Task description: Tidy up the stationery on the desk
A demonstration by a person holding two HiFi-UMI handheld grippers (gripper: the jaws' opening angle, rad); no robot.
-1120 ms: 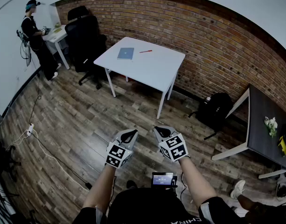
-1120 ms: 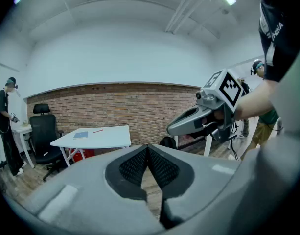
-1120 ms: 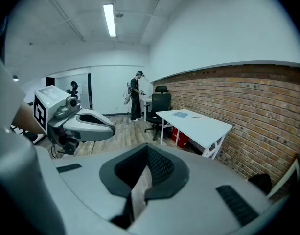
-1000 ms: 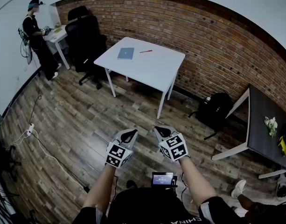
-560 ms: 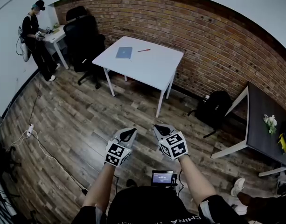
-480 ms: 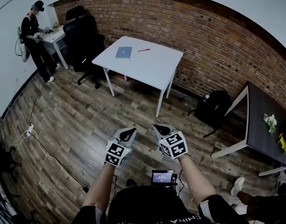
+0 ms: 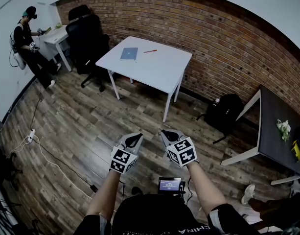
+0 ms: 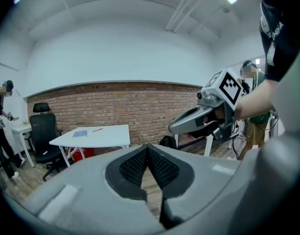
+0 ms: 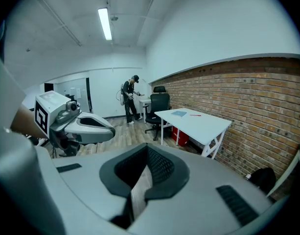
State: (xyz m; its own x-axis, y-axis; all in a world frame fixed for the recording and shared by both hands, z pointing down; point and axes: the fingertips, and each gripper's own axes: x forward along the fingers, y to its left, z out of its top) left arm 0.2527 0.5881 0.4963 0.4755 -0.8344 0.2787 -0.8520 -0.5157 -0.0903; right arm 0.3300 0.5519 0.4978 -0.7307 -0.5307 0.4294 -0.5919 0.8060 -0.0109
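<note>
A white desk (image 7: 159, 77) stands far off against the brick wall. On it lie a blue notebook (image 7: 129, 53) and a red pen (image 7: 150, 51). The desk (image 8: 110, 136) shows small in the left gripper view, with the notebook (image 8: 80, 133) and the pen (image 8: 97, 129) on it. The right gripper view has the desk (image 9: 208, 124), notebook (image 9: 179, 113) and pen (image 9: 196, 115) too. My left gripper (image 7: 134, 140) and right gripper (image 7: 168, 138) are held side by side over the wooden floor, well short of the desk. Both are shut with nothing between their jaws.
A black office chair (image 7: 88, 38) stands left of the desk. A person (image 7: 27, 38) is at a small white table (image 7: 57, 35) in the far left corner. A black backpack (image 7: 224, 114) leans on the wall. A dark table (image 7: 277, 131) is at the right. Cables (image 7: 47, 155) cross the floor.
Both grippers stay where they were. The view has shifted slightly. The person in the far left corner has stepped a little to the left.
</note>
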